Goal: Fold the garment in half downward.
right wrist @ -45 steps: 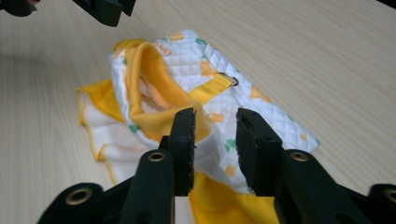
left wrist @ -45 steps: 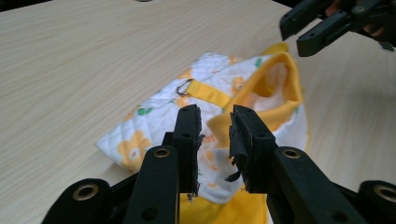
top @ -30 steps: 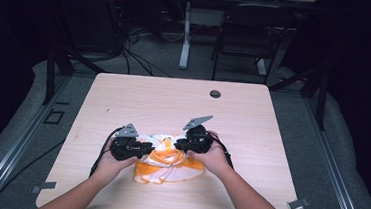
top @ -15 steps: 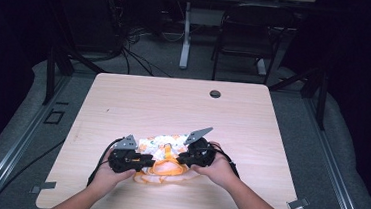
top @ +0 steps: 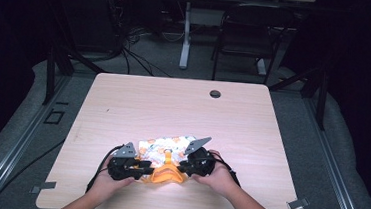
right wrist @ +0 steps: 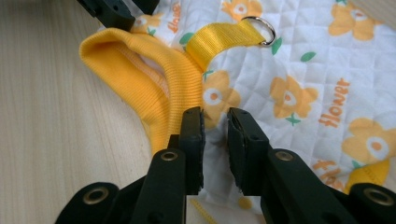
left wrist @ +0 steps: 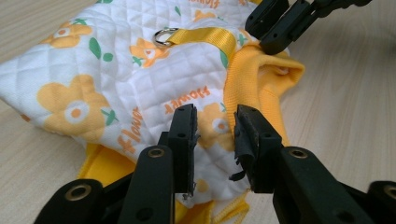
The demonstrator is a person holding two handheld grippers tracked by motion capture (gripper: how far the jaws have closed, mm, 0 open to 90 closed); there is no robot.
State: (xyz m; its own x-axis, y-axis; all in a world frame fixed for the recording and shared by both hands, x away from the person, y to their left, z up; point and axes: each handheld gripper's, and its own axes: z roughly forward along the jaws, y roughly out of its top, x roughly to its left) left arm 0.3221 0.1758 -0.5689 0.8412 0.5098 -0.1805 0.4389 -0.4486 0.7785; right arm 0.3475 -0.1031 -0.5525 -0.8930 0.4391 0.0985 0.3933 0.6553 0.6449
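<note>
A small quilted white vest [top: 167,147] with orange flowers, yellow ribbed trim and a yellow strap lies near the table's front edge. Its metal ring [left wrist: 163,35] [right wrist: 261,29] sits on the strap. My left gripper [top: 146,167] [left wrist: 215,122] points right onto the vest [left wrist: 116,88]. Its jaws have just been opening, and they stand apart with quilted cloth showing in the gap. My right gripper [top: 181,167] [right wrist: 215,123] faces it from the right, beside the yellow collar [right wrist: 140,70]. Its jaws have opened a little too, with the white fabric [right wrist: 299,84] lying slack between them.
The light wooden table [top: 183,109] has a dark round grommet [top: 215,94] at its far middle. Beyond the table stand a chair [top: 249,34] and a desk leg, with cables on the floor. Both hands are close to the front edge.
Both hands came toward the front edge, bringing the vest with them and bunching its collar. The left jaws have widened.
</note>
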